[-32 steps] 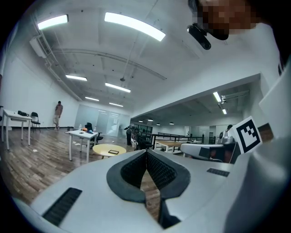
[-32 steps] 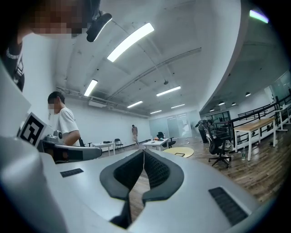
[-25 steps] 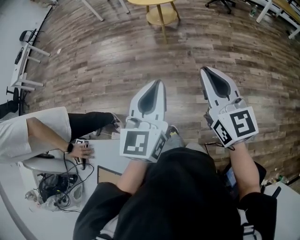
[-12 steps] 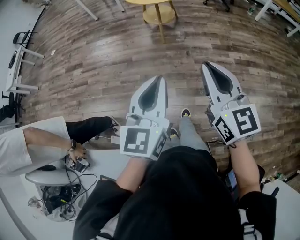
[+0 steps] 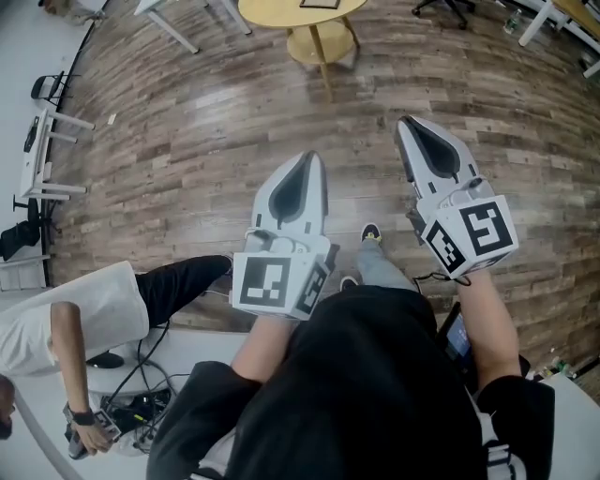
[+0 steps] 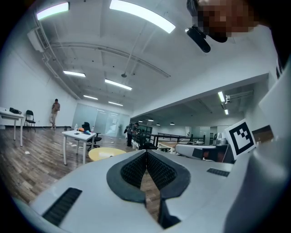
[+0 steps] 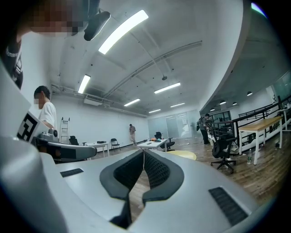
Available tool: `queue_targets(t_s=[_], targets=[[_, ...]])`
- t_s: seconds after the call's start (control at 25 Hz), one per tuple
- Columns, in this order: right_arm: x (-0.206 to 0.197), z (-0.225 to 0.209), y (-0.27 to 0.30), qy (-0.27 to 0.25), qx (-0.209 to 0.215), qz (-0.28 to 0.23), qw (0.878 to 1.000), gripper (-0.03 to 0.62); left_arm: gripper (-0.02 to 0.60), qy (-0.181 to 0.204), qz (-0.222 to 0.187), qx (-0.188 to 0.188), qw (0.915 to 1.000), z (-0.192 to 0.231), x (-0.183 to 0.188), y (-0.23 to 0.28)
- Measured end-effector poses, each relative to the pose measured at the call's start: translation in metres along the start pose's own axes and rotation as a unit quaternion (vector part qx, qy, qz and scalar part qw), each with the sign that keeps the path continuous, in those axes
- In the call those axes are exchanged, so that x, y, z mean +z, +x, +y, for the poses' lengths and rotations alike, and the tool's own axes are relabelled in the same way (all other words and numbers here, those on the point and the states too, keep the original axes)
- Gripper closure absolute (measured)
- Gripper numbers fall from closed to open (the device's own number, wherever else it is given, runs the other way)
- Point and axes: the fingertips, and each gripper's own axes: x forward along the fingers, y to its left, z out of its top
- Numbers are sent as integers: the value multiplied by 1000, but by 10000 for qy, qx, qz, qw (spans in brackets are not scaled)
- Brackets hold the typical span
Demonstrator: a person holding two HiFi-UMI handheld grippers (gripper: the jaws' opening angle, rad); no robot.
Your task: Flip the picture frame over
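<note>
Hanging closed over floor: L gripper, R gripper.

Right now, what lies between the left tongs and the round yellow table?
Only bare wooden floor, as the head view shows, separates the left tongs from the round yellow table.

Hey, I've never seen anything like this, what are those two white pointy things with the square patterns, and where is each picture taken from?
No robot here: a person holds a two-jaw tool in each hand, the left gripper and the right gripper; the patterned cubes are part of them. One picture comes from a camera on the person's head, looking down at a wooden floor. The other two come from cameras riding on each gripper, looking along its jaws into a large office. Both pairs of jaws are shut with nothing between them, so nothing is held. A round yellow table stands ahead, at the head view's top edge.
</note>
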Motion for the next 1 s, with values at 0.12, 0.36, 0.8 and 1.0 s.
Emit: queue_targets(t_s=[0.12,0.36,0.8,1.0], targets=[[5,-34,18,37,-28,-58,10000,574,558,78,-24,-28,10000,-2,8,36],[0,-80,48,104,4,42,9999,574,558,104,-3,58,9999,5,11,84],[-25,-144,83,321,-42,350,9989,574,558,186,314,56,9993,16,-2,159],[-37,-163,114,346,-226,532,9977,574,558,165,370,-165,9990,32,-5,197]])
